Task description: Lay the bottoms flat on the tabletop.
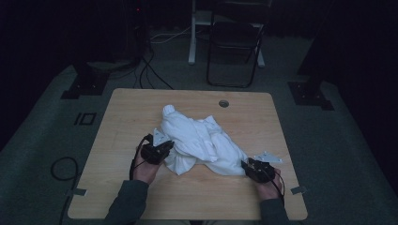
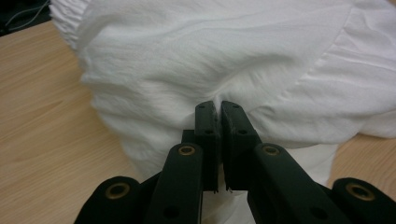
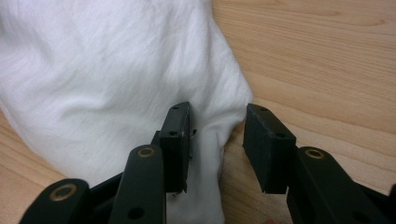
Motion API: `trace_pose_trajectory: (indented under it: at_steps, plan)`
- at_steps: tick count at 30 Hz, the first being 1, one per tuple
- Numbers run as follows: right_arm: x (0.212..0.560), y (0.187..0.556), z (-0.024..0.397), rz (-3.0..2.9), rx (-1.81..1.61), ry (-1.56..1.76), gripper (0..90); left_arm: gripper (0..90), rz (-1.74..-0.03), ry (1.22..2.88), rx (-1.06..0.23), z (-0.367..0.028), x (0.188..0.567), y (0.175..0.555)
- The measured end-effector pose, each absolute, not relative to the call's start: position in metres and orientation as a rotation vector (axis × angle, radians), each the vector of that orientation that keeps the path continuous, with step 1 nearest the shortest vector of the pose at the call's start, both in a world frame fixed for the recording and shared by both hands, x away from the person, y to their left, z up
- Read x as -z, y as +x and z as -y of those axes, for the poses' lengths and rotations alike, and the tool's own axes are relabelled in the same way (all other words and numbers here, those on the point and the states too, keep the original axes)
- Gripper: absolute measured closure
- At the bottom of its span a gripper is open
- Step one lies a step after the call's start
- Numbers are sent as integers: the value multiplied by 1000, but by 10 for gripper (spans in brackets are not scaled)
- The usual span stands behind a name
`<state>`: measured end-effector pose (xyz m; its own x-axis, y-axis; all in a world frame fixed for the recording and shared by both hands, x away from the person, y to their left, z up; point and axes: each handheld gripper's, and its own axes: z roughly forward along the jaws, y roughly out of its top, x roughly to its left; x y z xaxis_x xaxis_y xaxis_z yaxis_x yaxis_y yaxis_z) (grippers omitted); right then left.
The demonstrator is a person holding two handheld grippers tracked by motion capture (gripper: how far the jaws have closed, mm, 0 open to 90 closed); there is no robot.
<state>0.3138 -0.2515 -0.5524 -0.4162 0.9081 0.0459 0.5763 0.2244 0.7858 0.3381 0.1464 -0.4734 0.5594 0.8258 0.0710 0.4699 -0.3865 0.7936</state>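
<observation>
A crumpled white garment (image 1: 199,140) lay at the centre of the wooden table (image 1: 122,117). The left gripper (image 1: 159,151), at the heap's eight o'clock edge, had its jaws clamped together on a fold of cloth. The right gripper (image 1: 248,167), at five o'clock, held its jaws apart around the garment's corner.

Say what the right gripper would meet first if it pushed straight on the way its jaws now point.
Probably the white garment: the right gripper stands open at its edge, a fold already between the jaws. Its right jaw lies over bare table.
</observation>
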Motion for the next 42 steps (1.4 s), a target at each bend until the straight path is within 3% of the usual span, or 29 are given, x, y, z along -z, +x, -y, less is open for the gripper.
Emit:
trace_pose_trajectory:
  at_steps: [19, 31, 36, 42]
  plan:
    - [552, 313, 251, -2079, -1045, 1363, 611, 834, -1158, 1996, -626, -194, 484, 331]
    - [552, 313, 251, -2078, -1045, 1363, 611, 787, -1316, 1890, -641, -247, 495, 318]
    - [552, 313, 251, -2078, -1045, 1364, 610, 732, -1301, 1868, -650, -252, 487, 308]
    - [552, 313, 251, -2075, -1038, 1362, 601, 584, -1233, 1875, -631, -234, 477, 308]
